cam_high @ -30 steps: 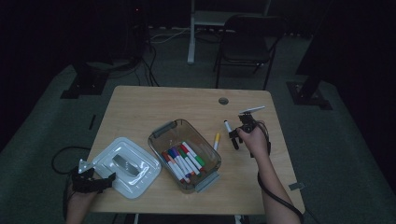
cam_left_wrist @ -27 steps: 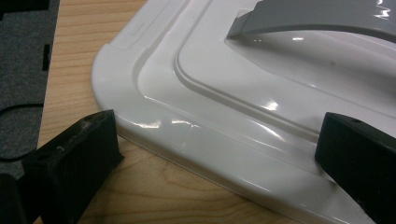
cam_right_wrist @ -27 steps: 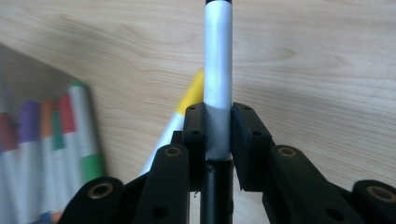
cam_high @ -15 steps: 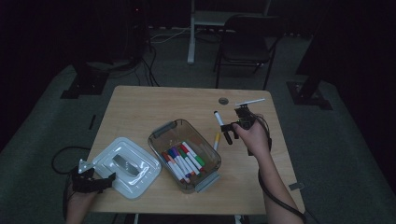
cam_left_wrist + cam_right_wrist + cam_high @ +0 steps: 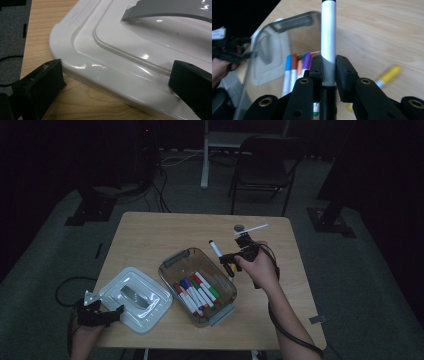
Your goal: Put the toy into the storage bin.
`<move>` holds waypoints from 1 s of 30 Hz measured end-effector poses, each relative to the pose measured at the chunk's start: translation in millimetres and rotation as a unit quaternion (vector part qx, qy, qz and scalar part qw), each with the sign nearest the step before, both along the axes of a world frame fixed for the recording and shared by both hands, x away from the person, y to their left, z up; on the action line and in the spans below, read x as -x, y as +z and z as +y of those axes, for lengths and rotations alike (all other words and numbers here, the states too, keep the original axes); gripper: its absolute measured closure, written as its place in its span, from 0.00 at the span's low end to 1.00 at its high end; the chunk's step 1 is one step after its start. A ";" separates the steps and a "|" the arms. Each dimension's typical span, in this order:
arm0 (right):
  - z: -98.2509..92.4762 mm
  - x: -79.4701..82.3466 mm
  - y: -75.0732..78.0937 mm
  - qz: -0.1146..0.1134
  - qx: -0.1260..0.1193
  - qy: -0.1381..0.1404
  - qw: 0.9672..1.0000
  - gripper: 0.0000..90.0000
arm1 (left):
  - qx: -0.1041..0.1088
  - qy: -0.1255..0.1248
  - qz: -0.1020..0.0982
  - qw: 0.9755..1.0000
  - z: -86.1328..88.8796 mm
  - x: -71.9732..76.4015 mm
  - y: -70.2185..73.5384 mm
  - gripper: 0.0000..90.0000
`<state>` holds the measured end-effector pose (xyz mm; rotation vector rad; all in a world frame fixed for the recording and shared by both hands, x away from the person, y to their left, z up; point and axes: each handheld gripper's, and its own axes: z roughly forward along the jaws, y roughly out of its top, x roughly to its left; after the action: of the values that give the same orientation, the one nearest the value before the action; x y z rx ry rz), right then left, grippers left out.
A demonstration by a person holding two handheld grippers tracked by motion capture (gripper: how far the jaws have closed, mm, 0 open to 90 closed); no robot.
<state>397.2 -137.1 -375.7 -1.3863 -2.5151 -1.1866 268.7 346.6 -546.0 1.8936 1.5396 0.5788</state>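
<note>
My right gripper [image 5: 227, 260] is shut on a silver-white marker [image 5: 216, 250] with a black cap, held above the table at the right rim of the clear bin [image 5: 172, 260]. In the right gripper view the marker [image 5: 328, 37] stands upright between the pads of that gripper [image 5: 329, 72]. Several coloured markers [image 5: 196, 291] lie in the bin. A yellow marker [image 5: 388, 75] lies on the wood beside it. My left gripper [image 5: 116, 310] is open, its jaws wide on either side of a corner of the white lid [image 5: 140, 50], which has a grey handle [image 5: 170, 10].
The white lid [image 5: 134, 299] lies flat at the table's front left, close to the edge. A small dark round object [image 5: 239, 227] sits near the far edge. A chair [image 5: 265, 165] stands behind the table [image 5: 150, 235].
My right gripper has risen and moved left toward the bin with the marker in it. The left gripper and the lid have stayed put.
</note>
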 end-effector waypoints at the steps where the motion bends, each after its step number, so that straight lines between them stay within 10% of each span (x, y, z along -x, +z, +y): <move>1: 5.0 2.0 0.4 0.000 -0.003 0.006 1.000 0.85 | 0.000 0.000 0.000 1.000 0.0 0.0 0.0 0.01; 16: 85.6 33.4 -5.1 0.018 0.010 0.119 0.993 0.85 | 0.000 0.000 0.000 1.000 0.0 0.0 0.0 0.01; 30: 129.2 28.4 -49.7 0.075 0.076 0.136 0.985 0.85 | 0.000 -0.001 0.000 1.000 0.2 0.0 0.0 0.01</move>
<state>368.8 -8.0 -425.4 -1.0640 -2.6251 -0.8270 268.7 346.7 -546.0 1.8942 1.5382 0.5780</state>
